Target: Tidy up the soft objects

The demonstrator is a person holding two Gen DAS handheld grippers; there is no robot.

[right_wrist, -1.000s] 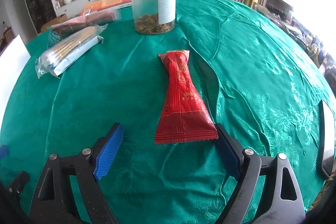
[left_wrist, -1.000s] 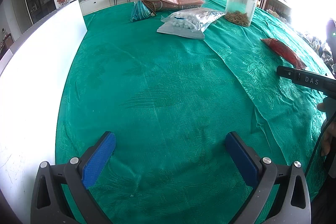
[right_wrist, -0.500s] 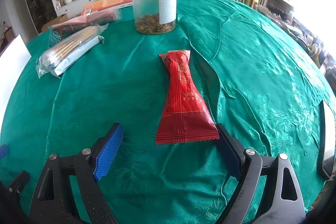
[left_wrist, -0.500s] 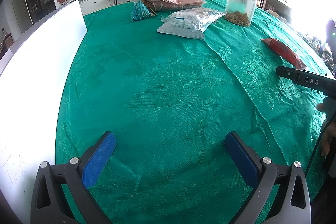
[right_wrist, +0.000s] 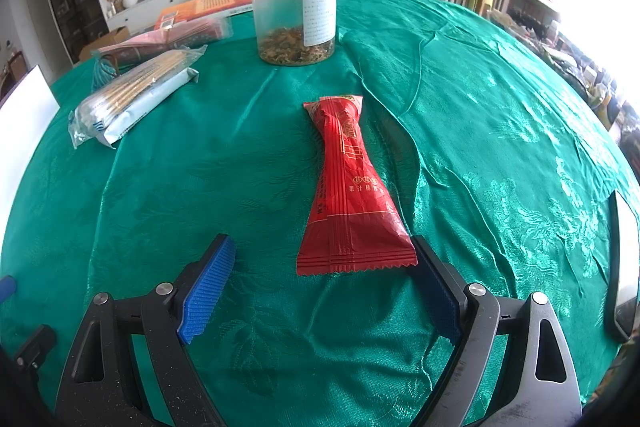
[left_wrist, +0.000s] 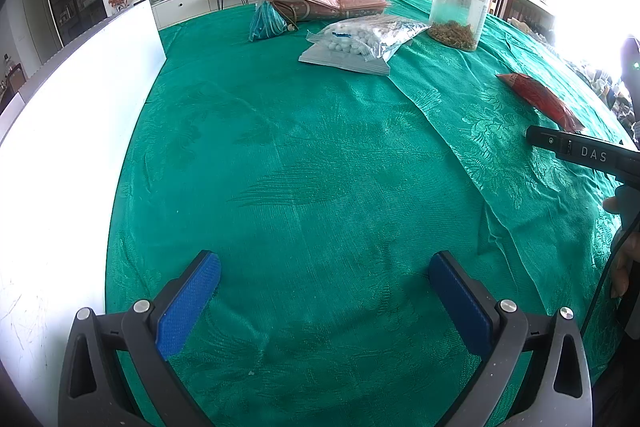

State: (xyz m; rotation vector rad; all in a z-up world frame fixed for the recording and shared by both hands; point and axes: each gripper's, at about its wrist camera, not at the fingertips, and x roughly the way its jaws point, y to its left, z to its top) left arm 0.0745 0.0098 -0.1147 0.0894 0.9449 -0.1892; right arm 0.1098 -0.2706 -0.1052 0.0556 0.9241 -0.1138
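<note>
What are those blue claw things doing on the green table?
A person holds a claw in each hand to tidy soft packets. The right claw is open, and the red packet lies flat with its near end just ahead of the fingers, not gripped. The left claw is open above bare green tablecloth, holding nothing.

"DAS" is printed on the black bar (left_wrist: 588,153).

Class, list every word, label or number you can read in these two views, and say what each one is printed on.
"DAS": on the black right tool.
Red packet: gold print, too small to read.
Jar: white label, text too blurred.
Orange book: lines of print, unreadable.
</note>
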